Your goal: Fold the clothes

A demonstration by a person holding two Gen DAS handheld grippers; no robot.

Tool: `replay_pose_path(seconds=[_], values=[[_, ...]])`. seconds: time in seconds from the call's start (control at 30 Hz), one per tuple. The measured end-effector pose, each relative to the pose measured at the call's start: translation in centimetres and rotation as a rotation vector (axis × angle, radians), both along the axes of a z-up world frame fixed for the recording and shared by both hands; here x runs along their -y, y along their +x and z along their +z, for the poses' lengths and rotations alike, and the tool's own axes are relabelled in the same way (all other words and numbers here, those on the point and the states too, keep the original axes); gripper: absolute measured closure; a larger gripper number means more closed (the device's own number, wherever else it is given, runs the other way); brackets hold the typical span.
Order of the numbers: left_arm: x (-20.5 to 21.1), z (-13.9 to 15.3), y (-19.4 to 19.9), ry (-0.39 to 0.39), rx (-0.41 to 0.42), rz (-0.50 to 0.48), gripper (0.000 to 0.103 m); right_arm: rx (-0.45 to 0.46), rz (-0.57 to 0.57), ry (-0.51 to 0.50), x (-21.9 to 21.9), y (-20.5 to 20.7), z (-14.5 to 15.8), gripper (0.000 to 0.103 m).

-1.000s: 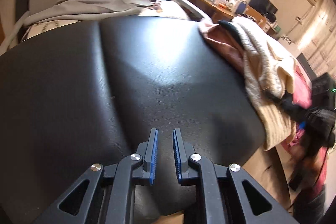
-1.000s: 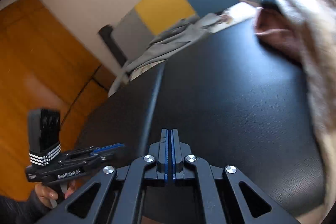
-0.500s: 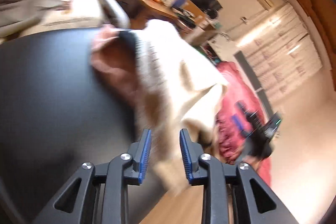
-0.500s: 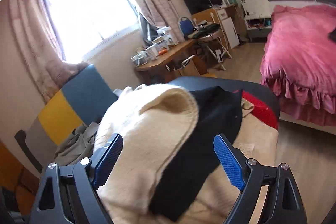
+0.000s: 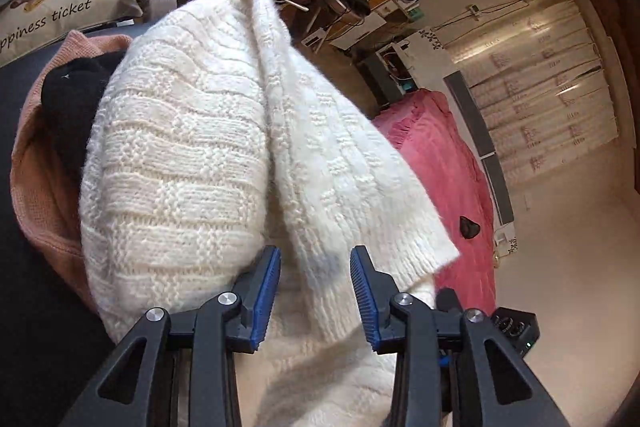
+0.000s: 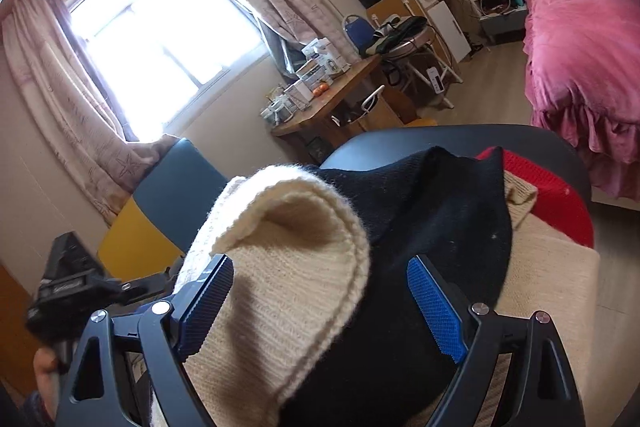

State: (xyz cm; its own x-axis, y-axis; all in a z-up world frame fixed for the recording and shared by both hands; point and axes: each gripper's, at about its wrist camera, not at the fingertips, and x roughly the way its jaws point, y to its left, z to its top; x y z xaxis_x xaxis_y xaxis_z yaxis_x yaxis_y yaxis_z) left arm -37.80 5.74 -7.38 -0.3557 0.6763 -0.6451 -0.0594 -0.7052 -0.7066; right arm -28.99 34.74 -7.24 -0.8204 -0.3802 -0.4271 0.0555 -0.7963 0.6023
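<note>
A cream cable-knit sweater (image 5: 224, 155) lies on top of a clothes pile on the black padded table (image 5: 24, 307). Under it are a black garment (image 5: 68, 99) and a pink one (image 5: 36, 187). My left gripper (image 5: 314, 291) is open, its jaws on either side of a fold of the sweater's edge. My right gripper (image 6: 320, 303) is wide open around the cream sweater's folded edge (image 6: 296, 259) and a black garment (image 6: 436, 211). A red knit (image 6: 544, 187) and a beige one (image 6: 552, 259) lie behind.
A pink bed (image 5: 452, 163) stands beyond the table's end and shows in the right wrist view (image 6: 580, 67). A cluttered wooden desk (image 6: 332, 95) is under the window. A cushion with print (image 5: 60, 11) is at the far left. The left gripper shows at the right view's left edge (image 6: 64, 287).
Both grippers swung from the bare black table to the clothes pile. The right gripper opened wide; the left opened further. Both now straddle the cream sweater.
</note>
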Motion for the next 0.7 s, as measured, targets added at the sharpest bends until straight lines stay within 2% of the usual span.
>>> replay_pose_path(seconds=[0.1,0.17,0.23,0.3,0.37,0.5,0.53,0.57,0.6,0.63,0.67,0.7], values=[[-0.2,-1.4,-1.3,0.01,0.04,0.019,0.067,-0.001,0.002,0.005,0.2,-0.2,-0.1,0.011],[-0.3,-1.4,-1.6,0.033,0.038,0.033,0.069,-0.002,0.003,0.008,0.4,-0.3,-0.1,0.01],[-0.5,-0.4,-1.5,0.04,-0.005,0.037,0.082,-0.003,0.004,0.011,0.5,-0.4,-0.2,0.01],[-1.0,1.6,-0.8,0.033,-0.084,-0.001,0.096,-0.004,0.005,0.014,0.7,-0.5,-0.2,0.01],[-1.1,3.4,0.0,-0.004,-0.146,0.0,0.098,0.004,0.008,0.01,0.9,-0.6,-0.5,0.006],[2.3,6.0,1.7,0.012,-0.228,0.062,0.099,-0.012,0.015,0.045,1.8,-0.8,-0.1,0.005],[3.7,6.5,2.3,0.012,-0.244,0.087,0.099,-0.019,0.022,0.077,2.3,-0.8,0.2,0.01],[5.1,7.0,2.9,0.012,-0.26,0.111,0.099,-0.018,0.031,0.109,2.8,-0.8,0.5,0.031],[6.6,7.4,3.7,0.008,-0.274,0.143,0.099,-0.014,0.044,0.133,3.3,-1.0,0.7,0.047],[8.3,7.4,4.0,0.02,-0.276,0.168,0.099,-0.004,0.07,0.135,3.8,-1.1,0.9,0.08],[10.0,7.5,4.8,0.028,-0.277,0.192,0.099,-0.005,0.086,0.14,4.2,-1.1,1.1,0.091],[11.3,7.6,5.7,0.027,-0.286,0.211,0.099,-0.011,0.104,0.148,4.7,-0.9,1.5,0.091]])
